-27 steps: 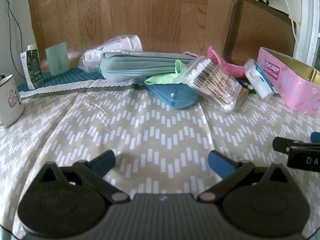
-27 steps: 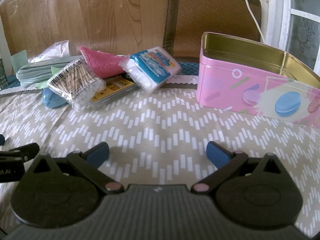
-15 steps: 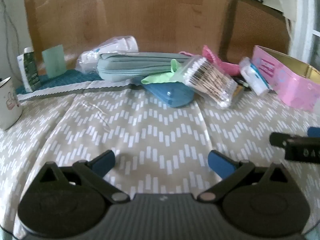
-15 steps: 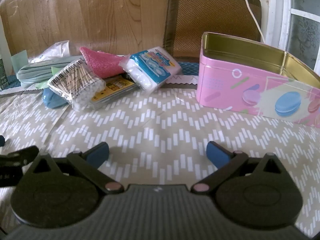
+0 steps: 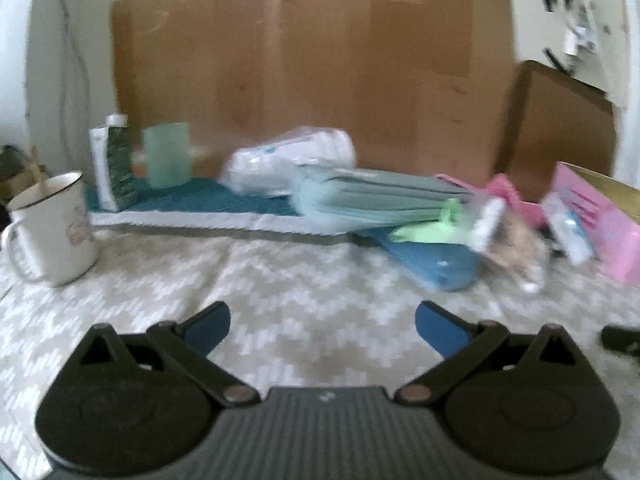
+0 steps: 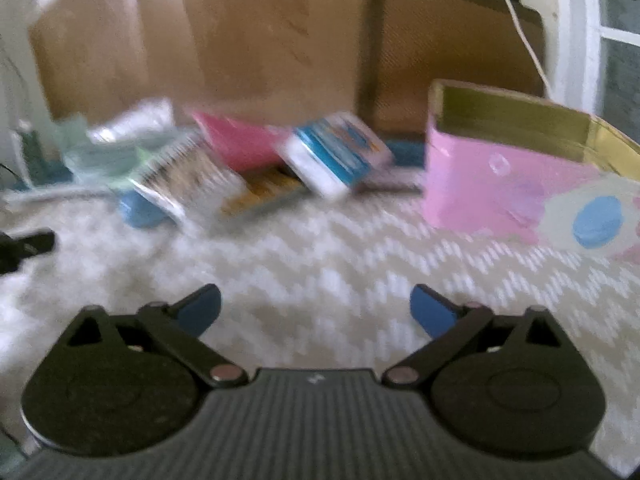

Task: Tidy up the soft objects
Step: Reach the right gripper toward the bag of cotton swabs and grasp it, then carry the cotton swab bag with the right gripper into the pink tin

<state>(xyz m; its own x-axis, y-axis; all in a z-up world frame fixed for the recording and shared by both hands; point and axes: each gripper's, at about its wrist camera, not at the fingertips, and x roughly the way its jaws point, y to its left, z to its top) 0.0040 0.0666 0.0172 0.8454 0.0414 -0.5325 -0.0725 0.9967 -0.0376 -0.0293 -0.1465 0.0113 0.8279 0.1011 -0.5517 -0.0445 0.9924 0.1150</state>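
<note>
Both views are motion-blurred. A pile lies at the back of the chevron tablecloth: a grey-green pouch (image 5: 372, 200), a clear plastic pack (image 5: 288, 164), a bag of cotton swabs (image 5: 512, 240) (image 6: 188, 180), a blue case (image 5: 436, 264), a pink mesh item (image 6: 240, 140) and a blue-white pack of cotton pads (image 6: 336, 152). An open pink tin (image 6: 504, 184) (image 5: 600, 216) stands at the right. My left gripper (image 5: 322, 326) is open and empty, well short of the pile. My right gripper (image 6: 316, 310) is open and empty, in front of the tin and pads.
A white mug (image 5: 52, 232) stands at the left. A green cup (image 5: 166, 154) and a carton (image 5: 114, 164) sit on a teal mat (image 5: 192, 200) behind it. A wooden board and a brown chair back (image 6: 452, 48) rise behind the table.
Both grippers have lifted and swung left. In the left view the pile has shifted right and the mug has come further in. Both stay open.
</note>
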